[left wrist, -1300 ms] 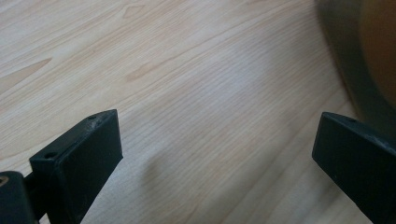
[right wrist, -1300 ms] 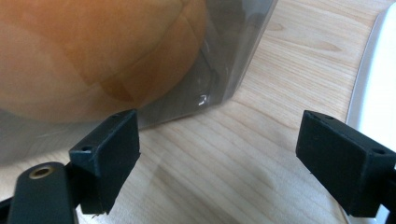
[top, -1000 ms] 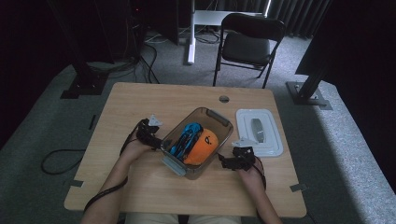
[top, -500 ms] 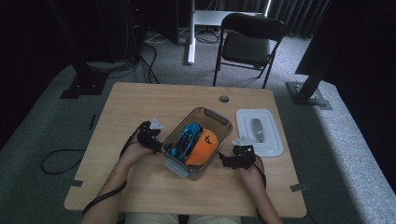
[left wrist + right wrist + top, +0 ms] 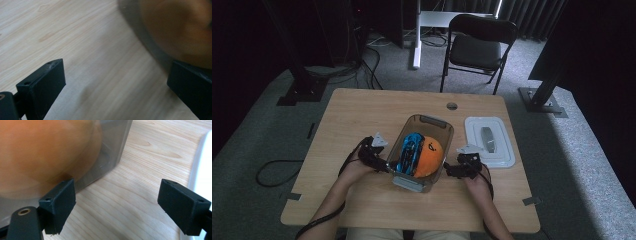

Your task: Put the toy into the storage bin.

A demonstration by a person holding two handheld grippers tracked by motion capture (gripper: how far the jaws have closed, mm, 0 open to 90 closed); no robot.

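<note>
Dark grey carpet and a black folding chair (image 5: 477, 47) lie beyond the light wooden table (image 5: 357, 115), where a clear plastic rectangular bin (image 5: 424, 122) stands near the middle, turned at a slant. Inside it sit a round orange ball (image 5: 430, 157) and a blue toy car (image 5: 409, 150), the car's lower end hidden behind the bin's near wall. To the bin's right lies a white rectangular lid (image 5: 502, 145) with a grey handle, apart from the bin. The left tongs (image 5: 379, 162) sit against the bin's left wall and the right tongs (image 5: 454, 170) just beside its right wall; from above, both are too small and dark to read. In the left gripper view the jaws stand wide apart and released, the far one cut off at the frame edge beside the blurred bin wall and ball. In the right gripper view the jaws are likewise spread, holding nothing, one beside the bin's corner with the orange ball smeared behind the plastic, and the lid's edge cropped at the right.
</note>
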